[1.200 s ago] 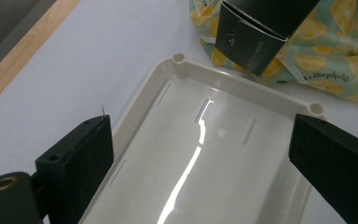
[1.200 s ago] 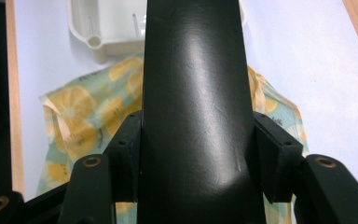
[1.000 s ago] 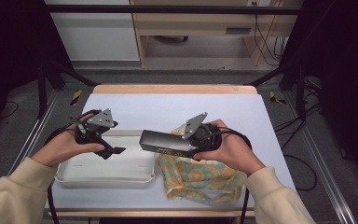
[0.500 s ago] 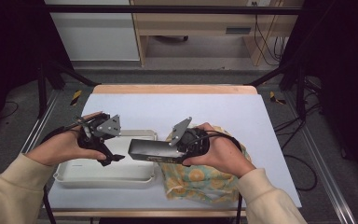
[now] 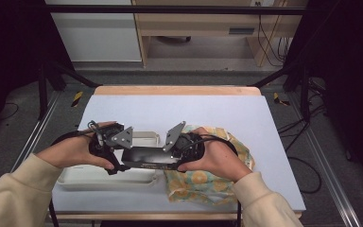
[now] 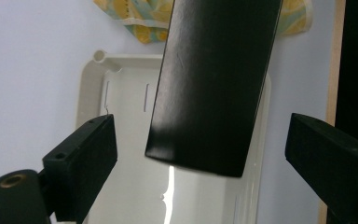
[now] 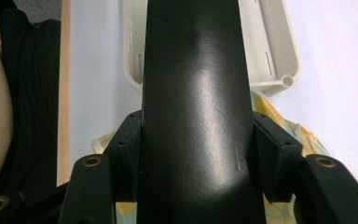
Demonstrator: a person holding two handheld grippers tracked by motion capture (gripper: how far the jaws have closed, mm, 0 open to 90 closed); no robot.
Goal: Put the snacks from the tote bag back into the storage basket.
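We see a pale blue surface [image 5: 179,106] with a wooden far edge; directly on it: a white plastic tray [image 5: 82,176] near-left, a yellow floral cloth [image 5: 203,182] just beside it, near-right

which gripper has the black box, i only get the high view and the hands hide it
Observer: The right gripper is clamped on both sides of the black box.
Operator: and the left one
Observer: The left gripper is open; the box's free end hangs between its jaws, apart from both.
Operator: whats under that end
Observer: The white tray, with the patterned cloth beyond it.
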